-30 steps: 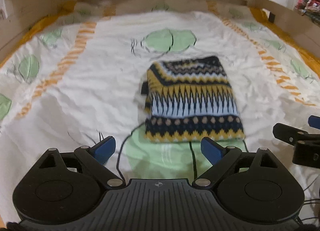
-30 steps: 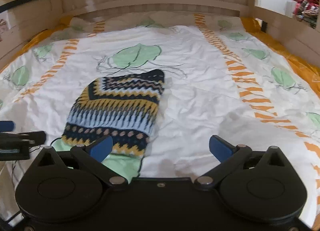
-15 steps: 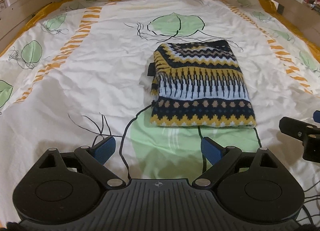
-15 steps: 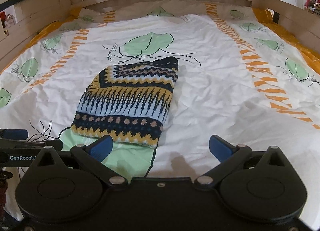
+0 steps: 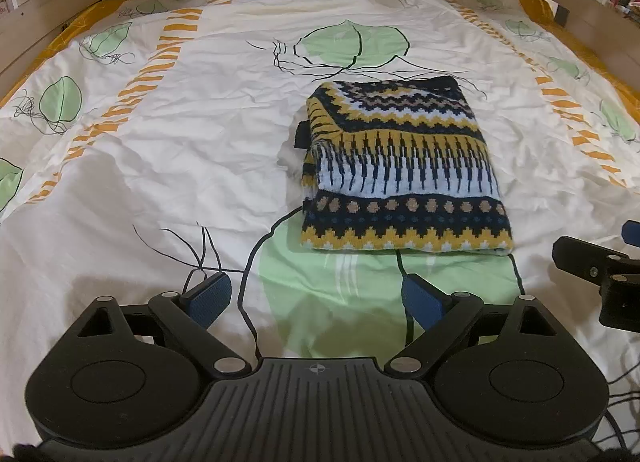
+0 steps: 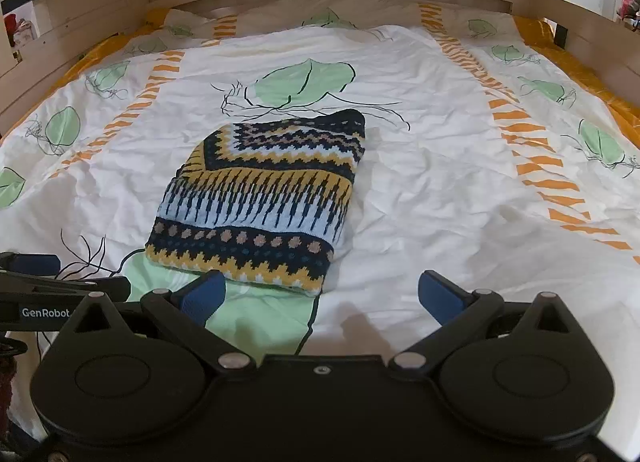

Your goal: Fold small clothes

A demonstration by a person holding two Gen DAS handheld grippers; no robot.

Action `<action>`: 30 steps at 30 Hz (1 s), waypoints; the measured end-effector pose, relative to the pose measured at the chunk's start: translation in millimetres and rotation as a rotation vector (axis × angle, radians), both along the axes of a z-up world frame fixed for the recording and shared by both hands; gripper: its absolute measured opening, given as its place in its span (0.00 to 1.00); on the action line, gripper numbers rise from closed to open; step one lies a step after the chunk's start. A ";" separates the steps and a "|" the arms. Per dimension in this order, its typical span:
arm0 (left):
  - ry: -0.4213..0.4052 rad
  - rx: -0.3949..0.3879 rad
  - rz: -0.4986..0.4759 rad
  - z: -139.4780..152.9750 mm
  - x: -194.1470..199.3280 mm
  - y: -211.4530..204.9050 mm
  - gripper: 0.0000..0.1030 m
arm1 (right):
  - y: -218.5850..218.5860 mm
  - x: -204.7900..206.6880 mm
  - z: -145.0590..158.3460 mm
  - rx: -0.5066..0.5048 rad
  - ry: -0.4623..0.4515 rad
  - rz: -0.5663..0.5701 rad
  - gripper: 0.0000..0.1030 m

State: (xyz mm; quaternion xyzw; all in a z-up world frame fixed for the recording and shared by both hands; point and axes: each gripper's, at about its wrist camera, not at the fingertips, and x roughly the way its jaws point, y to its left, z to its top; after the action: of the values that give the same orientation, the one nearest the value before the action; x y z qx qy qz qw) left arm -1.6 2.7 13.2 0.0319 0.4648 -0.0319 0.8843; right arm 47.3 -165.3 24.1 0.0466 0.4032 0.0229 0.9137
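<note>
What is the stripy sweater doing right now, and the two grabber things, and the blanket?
Sweater: folded into a neat rectangle, lying flat, nothing touching it.
Left gripper: open, empty, short of the sweater's near edge.
Right gripper: open, empty, one fingertip at the sweater's near edge.
Bedspread: spread over the bed, wrinkled.

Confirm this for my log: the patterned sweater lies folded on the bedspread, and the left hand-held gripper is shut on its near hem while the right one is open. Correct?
Not quite. The left hand-held gripper is open too and holds nothing; its fingers sit short of the sweater, as the left wrist view shows. The rest stands: the sweater lies folded on the bedspread, and the right hand-held gripper is open.
</note>
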 end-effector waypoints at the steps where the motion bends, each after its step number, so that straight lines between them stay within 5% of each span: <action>1: 0.000 0.001 -0.001 0.1 0.0 0.0 0.90 | 0.0 0.0 0.0 0.001 0.001 0.001 0.99; 30: 0.004 0.008 -0.012 0.0 -1.6 -2.9 0.90 | -2.0 1.1 -3.6 0.035 0.006 -0.006 0.99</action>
State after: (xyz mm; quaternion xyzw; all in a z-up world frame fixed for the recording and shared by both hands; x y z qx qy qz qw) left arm -3.2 -0.2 13.2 0.0381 0.4664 -0.0356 0.8830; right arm 48.4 -167.2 20.4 0.0638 0.4052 0.0272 0.9116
